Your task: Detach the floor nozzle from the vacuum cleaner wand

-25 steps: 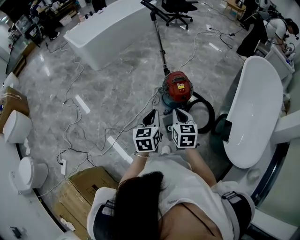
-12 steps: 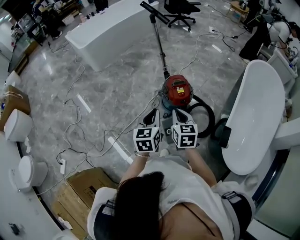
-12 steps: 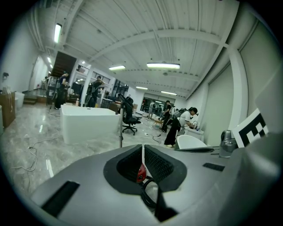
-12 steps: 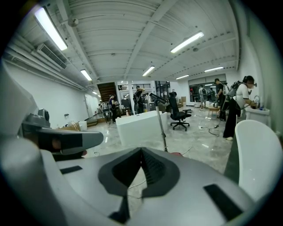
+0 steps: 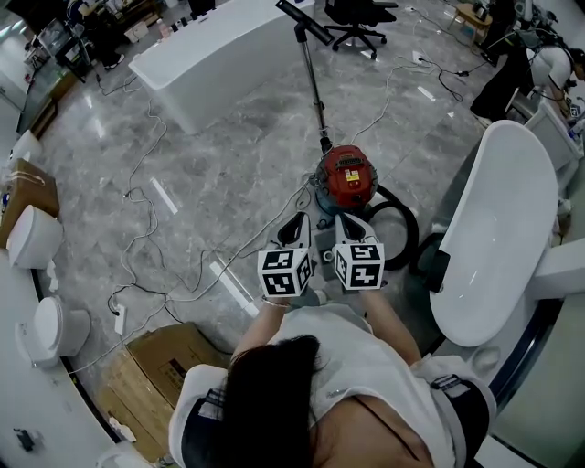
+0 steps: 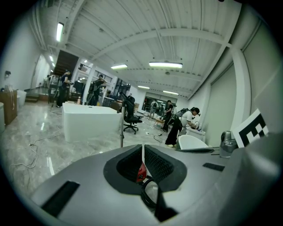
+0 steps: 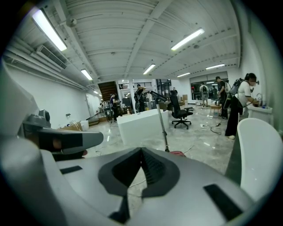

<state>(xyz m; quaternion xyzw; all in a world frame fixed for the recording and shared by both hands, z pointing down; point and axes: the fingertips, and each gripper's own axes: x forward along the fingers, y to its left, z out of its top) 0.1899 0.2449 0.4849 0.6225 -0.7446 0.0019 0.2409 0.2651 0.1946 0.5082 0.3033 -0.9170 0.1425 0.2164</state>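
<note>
Two tongs, the left tongs (image 5: 294,227) and the right tongs (image 5: 351,225), are pressed together on nothing. I hold them side by side, aimed at the red vacuum cleaner (image 5: 346,175) on the floor just ahead. The floor nozzle (image 5: 304,20) sits at the far end of the wand (image 5: 313,78), well apart from me, so I judge I must close in first.

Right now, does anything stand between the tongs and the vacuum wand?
Yes. The red canister sits on the floor between the upright wand and the left tongs and right tongs.
</note>
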